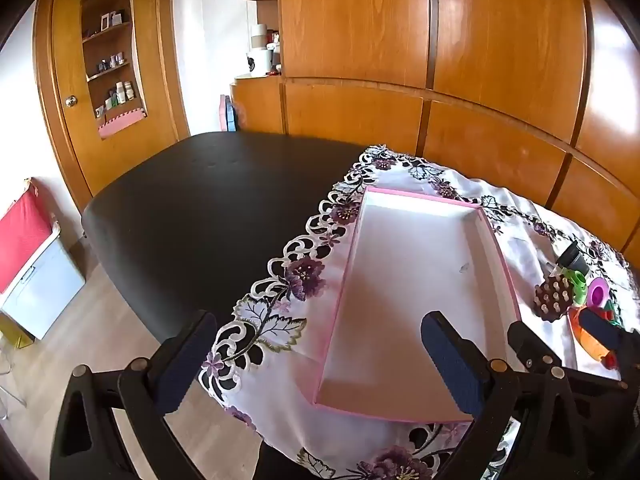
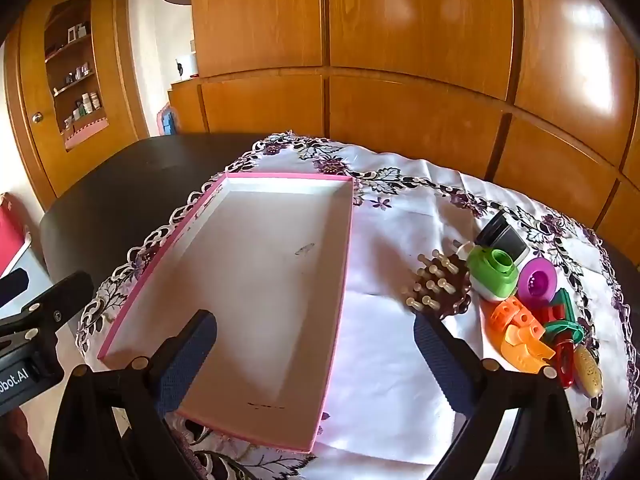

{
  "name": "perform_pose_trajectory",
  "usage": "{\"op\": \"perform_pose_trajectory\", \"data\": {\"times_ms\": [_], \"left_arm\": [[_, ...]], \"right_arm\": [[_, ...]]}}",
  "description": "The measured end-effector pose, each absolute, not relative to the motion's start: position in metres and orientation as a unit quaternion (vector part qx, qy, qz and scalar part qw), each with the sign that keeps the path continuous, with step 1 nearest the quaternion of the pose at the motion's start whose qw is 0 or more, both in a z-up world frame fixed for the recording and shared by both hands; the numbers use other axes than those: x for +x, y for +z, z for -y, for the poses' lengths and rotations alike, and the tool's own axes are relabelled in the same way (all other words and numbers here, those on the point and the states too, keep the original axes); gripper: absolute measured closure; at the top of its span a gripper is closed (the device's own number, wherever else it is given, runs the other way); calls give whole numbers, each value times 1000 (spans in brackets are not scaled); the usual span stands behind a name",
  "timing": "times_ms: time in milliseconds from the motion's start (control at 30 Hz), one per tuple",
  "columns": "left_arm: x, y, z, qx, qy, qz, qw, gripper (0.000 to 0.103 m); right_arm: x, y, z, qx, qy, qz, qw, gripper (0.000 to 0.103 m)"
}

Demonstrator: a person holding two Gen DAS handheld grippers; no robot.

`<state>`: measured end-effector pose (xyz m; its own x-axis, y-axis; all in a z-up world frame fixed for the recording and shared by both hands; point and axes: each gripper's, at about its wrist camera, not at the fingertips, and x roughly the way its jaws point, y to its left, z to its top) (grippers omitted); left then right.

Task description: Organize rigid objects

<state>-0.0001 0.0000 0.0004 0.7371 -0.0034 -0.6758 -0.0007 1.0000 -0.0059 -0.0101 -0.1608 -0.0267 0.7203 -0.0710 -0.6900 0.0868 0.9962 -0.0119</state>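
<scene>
Hovering wide-jawed and empty, the left gripper (image 1: 320, 360) waits over the shallow pink-rimmed white cardboard tray (image 2: 340, 264), bare and ready. Right gripper (image 2: 316, 356), jaws spread too, faces the brown pegged wooden brush (image 2: 440, 288) and cluster of colourful plastic toys (image 2: 524, 312) heaped together on the embroidered white cloth (image 2: 400, 216), likely first picks.
</scene>
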Motion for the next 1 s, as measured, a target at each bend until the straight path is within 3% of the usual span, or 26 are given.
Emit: {"op": "perform_pose_trajectory", "data": {"times_ms": [1000], "left_arm": [[-2,-5,-4,-5,4,-378,926,0]], "right_arm": [[-16,-15,164,2,-52,-355,933,2]]}}
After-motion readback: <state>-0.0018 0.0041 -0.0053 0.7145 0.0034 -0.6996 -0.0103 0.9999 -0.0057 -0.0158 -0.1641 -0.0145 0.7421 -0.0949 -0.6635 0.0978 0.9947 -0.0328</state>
